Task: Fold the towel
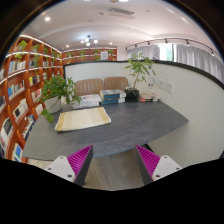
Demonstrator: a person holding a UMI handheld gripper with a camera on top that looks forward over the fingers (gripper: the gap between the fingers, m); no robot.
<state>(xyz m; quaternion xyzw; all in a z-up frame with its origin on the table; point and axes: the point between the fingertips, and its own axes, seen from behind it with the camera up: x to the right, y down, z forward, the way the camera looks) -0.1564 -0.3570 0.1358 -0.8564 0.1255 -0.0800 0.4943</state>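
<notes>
Item: approach to a towel on a grey table, gripper raised and empty.

Left to right: tall wooden bookshelves [18, 95] stocked with books; a green leafy potted plant [58, 90] at the table's far left end; the pale cream cloth towel [83, 119], lying flat on the long grey-topped table [135, 128], well beyond the fingers and left of their line; a second potted plant [139, 70] behind. Two-finger gripper [113, 160], magenta pads [79, 161] wide apart, nothing between them. Judgement: steer leftward and down to the towel's near edge, pinch one corner only, low and level, before lifting across.
</notes>
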